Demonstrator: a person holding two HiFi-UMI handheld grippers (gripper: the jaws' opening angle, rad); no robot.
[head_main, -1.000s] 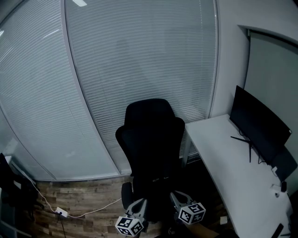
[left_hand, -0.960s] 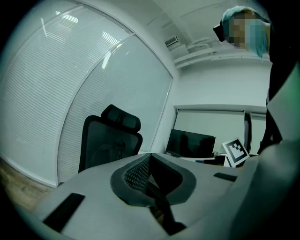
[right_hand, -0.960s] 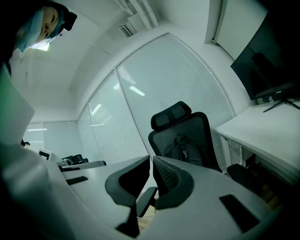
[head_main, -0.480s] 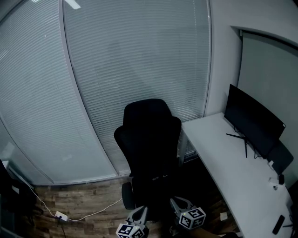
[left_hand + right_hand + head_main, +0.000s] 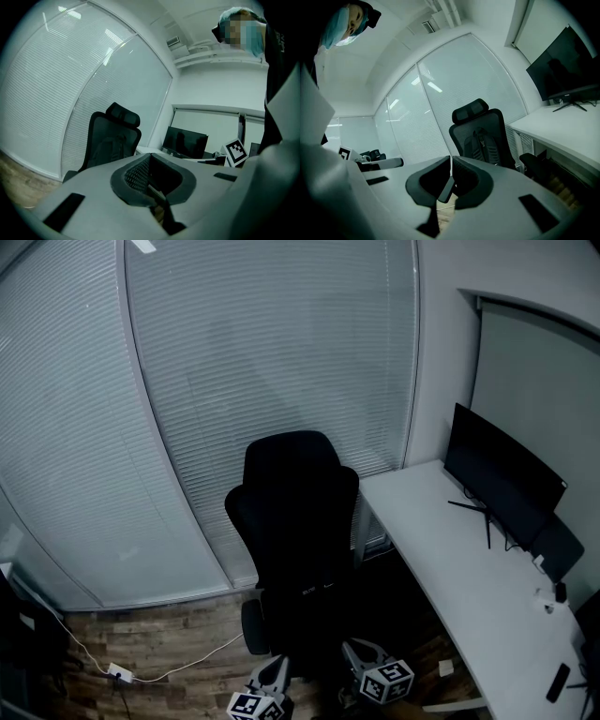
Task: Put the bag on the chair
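Looking down from the head view, the black chair (image 5: 295, 521) stood before the blinds beside the white desk (image 5: 450, 568), with its seat too dark to show what lay on it. Compared with a second before, the chair sat slightly more to the left in the frame. The left gripper (image 5: 272, 673) and the right gripper (image 5: 361, 657) had sunk toward the bottom edge, and the left marker cube was partly cut off. I judged this as a drawing back from the chair. In the left gripper view, the jaws were pressed together with nothing between them. The bag (image 5: 108, 150), a dark backpack, leaned against the chair's backrest, well apart from the fingertips and up-left of them. In the right gripper view, the jaws also met along a thin line and held nothing. The bag appeared again on the seat, well apart and up-right of the tips. The placing therefore seemed already done, with both grippers free.
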